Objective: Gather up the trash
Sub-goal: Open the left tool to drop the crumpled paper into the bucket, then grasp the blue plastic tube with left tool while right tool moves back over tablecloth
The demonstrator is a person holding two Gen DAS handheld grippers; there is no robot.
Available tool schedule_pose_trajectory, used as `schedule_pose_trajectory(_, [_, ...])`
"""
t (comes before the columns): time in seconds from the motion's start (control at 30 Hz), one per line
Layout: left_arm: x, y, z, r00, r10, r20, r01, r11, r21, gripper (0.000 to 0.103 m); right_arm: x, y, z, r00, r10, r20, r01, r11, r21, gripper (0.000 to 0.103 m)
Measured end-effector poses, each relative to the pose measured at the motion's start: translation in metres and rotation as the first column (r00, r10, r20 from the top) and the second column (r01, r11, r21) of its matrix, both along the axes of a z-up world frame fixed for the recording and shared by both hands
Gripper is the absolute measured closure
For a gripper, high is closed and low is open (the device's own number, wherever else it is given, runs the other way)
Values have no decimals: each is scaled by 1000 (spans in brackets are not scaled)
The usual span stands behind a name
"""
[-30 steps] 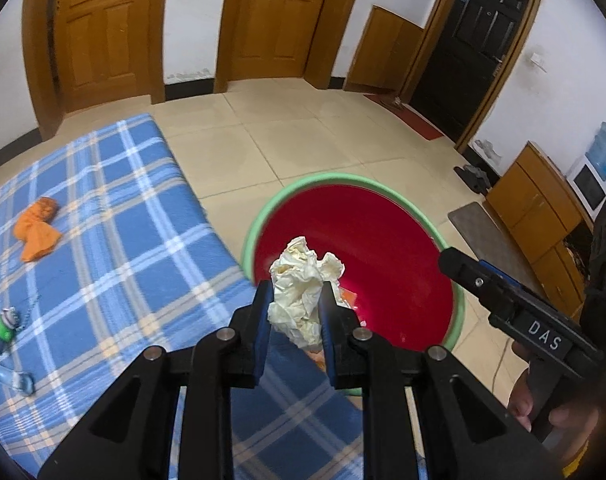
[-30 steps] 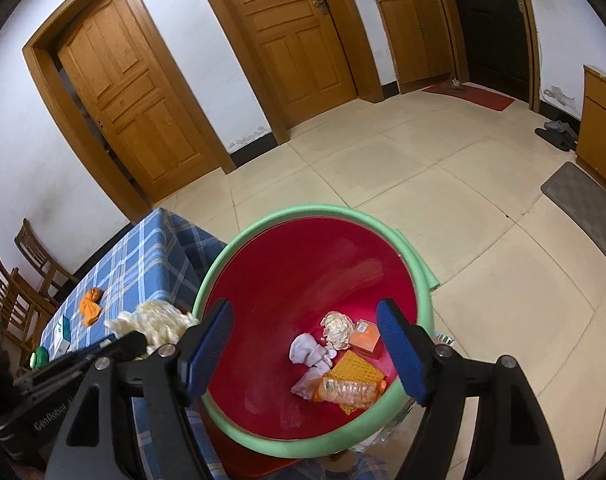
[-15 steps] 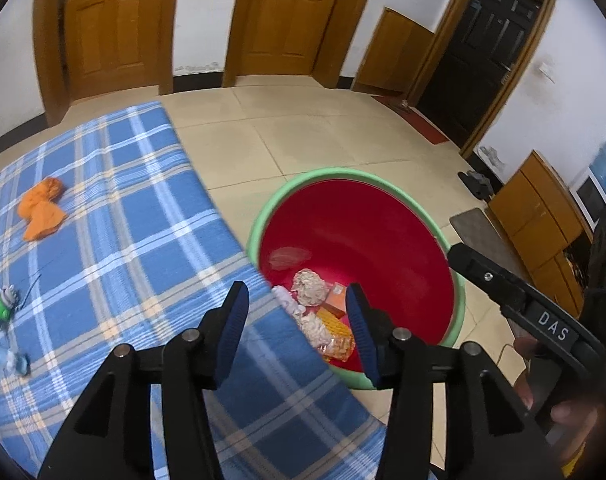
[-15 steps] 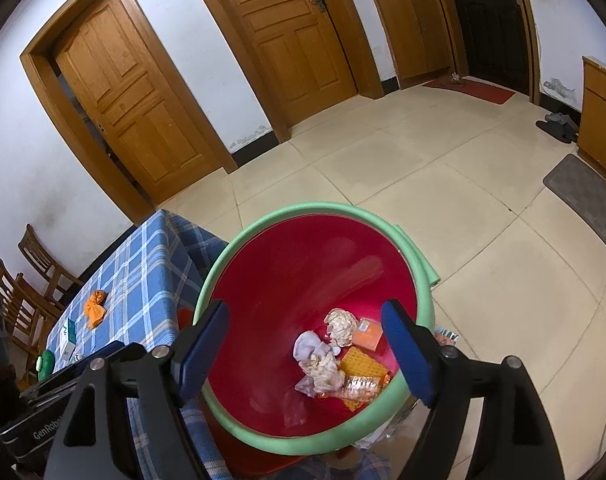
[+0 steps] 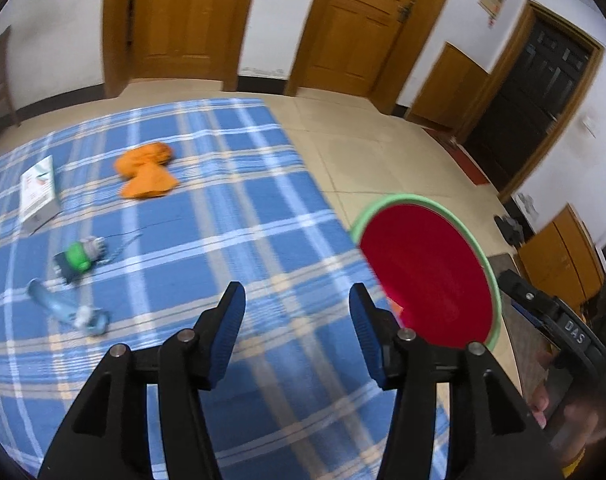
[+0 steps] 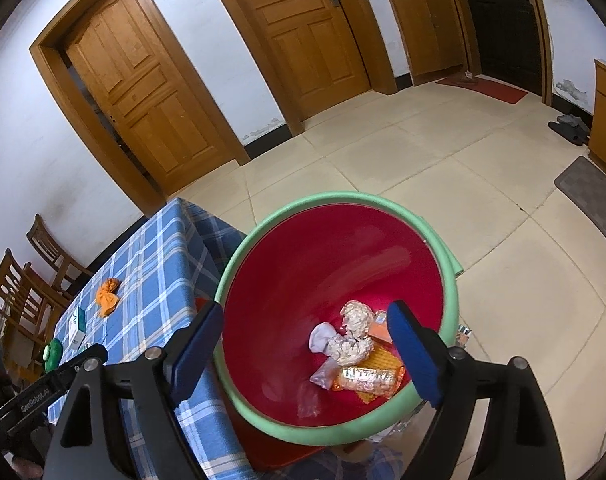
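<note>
now that the tissue (image 6: pixel 349 346) dropped, left claw (image 5: pixel 295 312) swings tableward.

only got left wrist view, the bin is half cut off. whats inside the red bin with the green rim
Observer: The right wrist view shows crumpled white paper wads at the bottom of the red bin with the green rim.
Operator: anything else in there
Observer: An orange snack wrapper and a clear plastic scrap lie beside the wads.
Operator: right gripper holding anything
Observer: No. The right gripper is over the bin, its fingers opening, with nothing gripped between them.
</note>
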State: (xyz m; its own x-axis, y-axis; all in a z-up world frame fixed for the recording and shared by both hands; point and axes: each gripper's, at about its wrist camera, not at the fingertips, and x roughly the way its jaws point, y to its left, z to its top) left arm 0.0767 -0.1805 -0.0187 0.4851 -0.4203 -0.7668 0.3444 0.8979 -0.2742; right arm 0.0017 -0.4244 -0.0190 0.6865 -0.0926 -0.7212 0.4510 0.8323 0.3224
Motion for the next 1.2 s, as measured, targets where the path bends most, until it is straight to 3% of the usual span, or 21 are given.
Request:
schedule_pose_trajectory(0.8, [16,105,-37,966,245,-84,-243,970,28,49,5,17,3,999,39,-5,-39,999,3,15])
schedule_pose_trajectory(1.2, [8,152,-30,941,335,-40,-332,941,56,49,15,40,4,996,86,-13,-86,996,-2,15])
